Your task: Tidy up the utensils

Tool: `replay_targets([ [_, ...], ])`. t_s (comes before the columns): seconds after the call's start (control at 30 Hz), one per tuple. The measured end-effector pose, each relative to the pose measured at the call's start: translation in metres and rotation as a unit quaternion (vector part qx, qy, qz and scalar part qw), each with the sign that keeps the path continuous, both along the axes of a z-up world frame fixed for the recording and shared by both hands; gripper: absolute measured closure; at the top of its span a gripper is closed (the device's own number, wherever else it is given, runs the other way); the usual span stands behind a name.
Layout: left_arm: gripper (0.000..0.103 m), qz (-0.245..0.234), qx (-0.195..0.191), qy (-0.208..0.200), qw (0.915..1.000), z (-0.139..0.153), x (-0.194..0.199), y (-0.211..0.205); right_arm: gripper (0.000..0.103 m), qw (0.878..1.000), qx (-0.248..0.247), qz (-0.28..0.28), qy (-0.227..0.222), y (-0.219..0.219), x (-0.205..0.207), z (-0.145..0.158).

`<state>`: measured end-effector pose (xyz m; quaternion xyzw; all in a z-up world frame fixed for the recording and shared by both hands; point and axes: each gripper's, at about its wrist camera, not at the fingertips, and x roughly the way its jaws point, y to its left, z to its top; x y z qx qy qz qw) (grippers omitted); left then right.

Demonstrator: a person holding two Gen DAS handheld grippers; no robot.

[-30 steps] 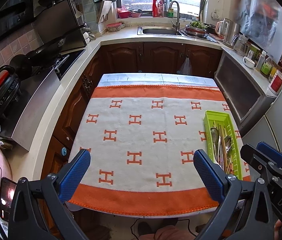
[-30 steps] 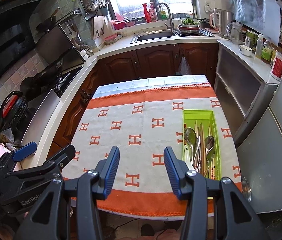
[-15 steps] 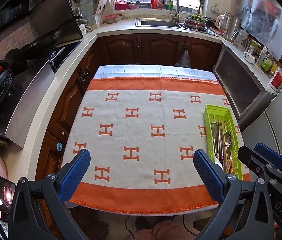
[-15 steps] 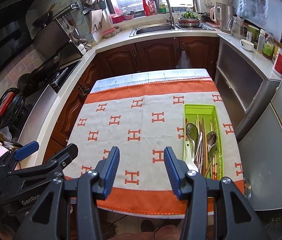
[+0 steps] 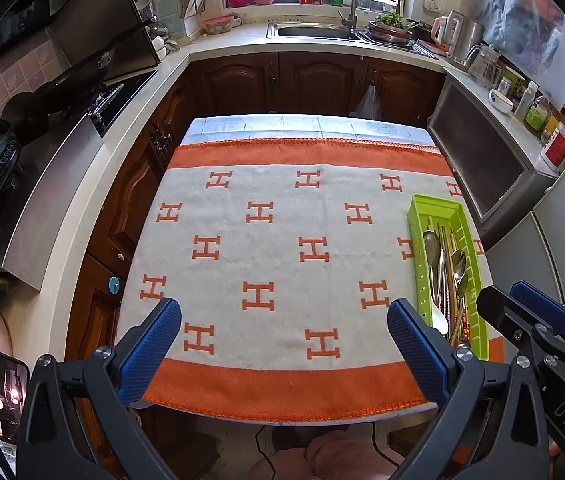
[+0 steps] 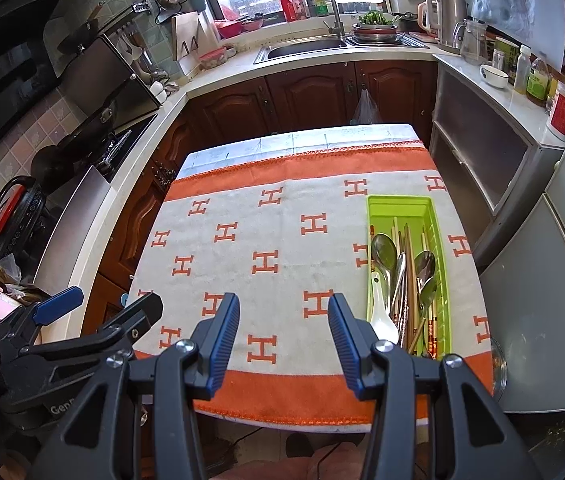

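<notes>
A long green tray [image 6: 440,240] [image 5: 418,248] lies along the right side of the table. Metal spoons [image 6: 384,250] [image 5: 431,246], a white ceramic spoon [image 6: 382,316] and several chopsticks [image 6: 410,276] lie mixed inside it. My left gripper [image 5: 282,328] hovers open over the near edge of the cloth with nothing between its blue pads. My right gripper [image 6: 284,322] also stands open and empty, just left of the tray's near end. Each gripper shows at the edge of the other's view.
The table [image 6: 302,140] wears a white cloth [image 5: 282,240] with orange H marks and orange bands. Dark wood cabinets and counters ring it, with a sink [image 6: 302,48] at the back, a stove [image 5: 122,88] on the left and a grey appliance [image 6: 482,160] close on the right.
Both views have tipped a little downward, so the table sits higher in frame and more of its near edge shows. The jaws have kept their width and the tray has not moved.
</notes>
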<state>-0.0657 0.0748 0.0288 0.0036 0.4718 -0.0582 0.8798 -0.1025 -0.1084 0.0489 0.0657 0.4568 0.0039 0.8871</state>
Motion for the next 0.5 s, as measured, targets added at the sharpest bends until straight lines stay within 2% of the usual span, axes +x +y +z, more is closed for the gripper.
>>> replay_targets([
  [0.5,0.001,0.004,0.001,0.01,0.9999,-0.0044,0.0013,-0.0025,0.057,1.0,0.002,0.006,0.004,-0.0036,0.0011,-0.0067],
])
